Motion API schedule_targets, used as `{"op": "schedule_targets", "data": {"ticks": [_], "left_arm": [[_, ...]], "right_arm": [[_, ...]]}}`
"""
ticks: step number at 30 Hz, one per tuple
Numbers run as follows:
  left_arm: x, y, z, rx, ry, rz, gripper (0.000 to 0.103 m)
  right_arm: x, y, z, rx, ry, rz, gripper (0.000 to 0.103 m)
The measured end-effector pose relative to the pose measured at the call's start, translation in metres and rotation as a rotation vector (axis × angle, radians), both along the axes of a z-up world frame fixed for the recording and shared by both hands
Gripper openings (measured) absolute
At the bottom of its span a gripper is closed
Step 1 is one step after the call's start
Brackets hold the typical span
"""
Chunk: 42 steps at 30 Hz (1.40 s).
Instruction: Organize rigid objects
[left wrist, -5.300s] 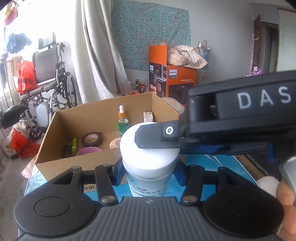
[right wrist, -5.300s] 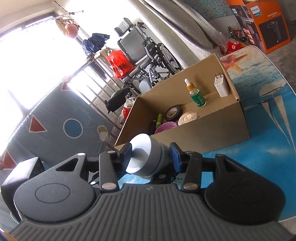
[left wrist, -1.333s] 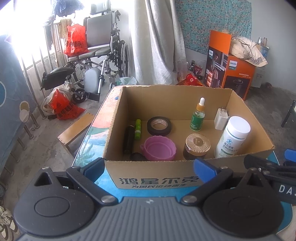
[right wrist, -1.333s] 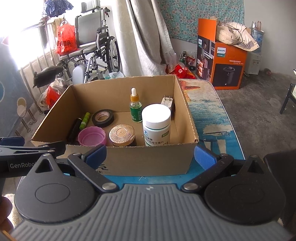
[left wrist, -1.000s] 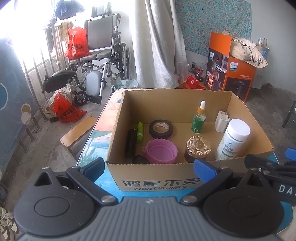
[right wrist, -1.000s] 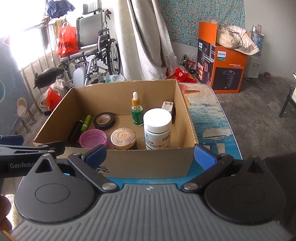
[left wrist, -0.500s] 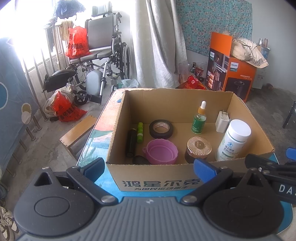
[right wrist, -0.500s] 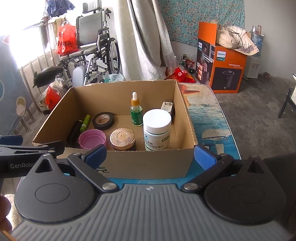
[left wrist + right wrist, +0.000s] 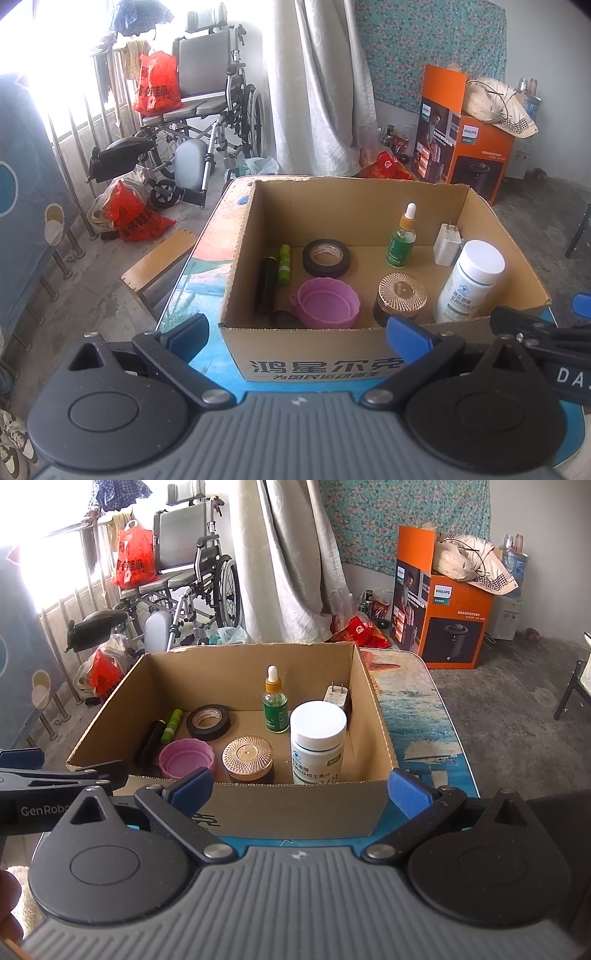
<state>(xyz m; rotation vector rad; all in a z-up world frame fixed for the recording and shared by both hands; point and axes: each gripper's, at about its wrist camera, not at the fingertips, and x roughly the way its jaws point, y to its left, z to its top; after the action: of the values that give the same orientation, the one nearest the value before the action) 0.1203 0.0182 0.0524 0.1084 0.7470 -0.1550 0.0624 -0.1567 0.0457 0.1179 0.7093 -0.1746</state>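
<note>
We cannot see the near wall's inner foot in the cardboard box (image 9: 306, 365): from the left wrist view a small dark object (image 9: 281, 318) is half hidden behind that rim and we cannot tell what it is. The printing on the box front is cut off by the right hand-held gripper (image 9: 299, 788) in its own view. The label text on the white bottle (image 9: 317, 743) is too small to read.

Both tools hang released, jaws spread wide, holding nothing and touching nothing. The left hand-held gripper (image 9: 297, 334) sits just short of the box's near wall, above the desk (image 9: 207, 254); the right one sits likewise, with the left tool's side showing at its left edge.

Ahead of the spread fingers, inside the box, the white bottle stands upright, long axis vertical, cap up, near the right wall. Beyond it the dropper bottle (image 9: 275, 706) stands upright too, and the white charger (image 9: 335, 698) leans at the far right corner, prongs up. The black cylinder (image 9: 266, 285) and green tube (image 9: 284, 264) lie flat side by side, long axes pointing away from us. The tape roll (image 9: 207, 722), purple cup (image 9: 186, 762) and ribbed-lid jar (image 9: 247, 757) sit between.
</note>
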Motion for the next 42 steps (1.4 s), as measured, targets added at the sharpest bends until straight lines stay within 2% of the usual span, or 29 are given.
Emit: {"op": "schedule_targets", "data": {"ticks": [42], "left_arm": [[-0.0016,-0.0012,0.0007,0.003,0.001,0.005,0.103]], "right_arm": [[0.0003,-0.0004,-0.0015,0.004,0.006,-0.008,0.102]]}}
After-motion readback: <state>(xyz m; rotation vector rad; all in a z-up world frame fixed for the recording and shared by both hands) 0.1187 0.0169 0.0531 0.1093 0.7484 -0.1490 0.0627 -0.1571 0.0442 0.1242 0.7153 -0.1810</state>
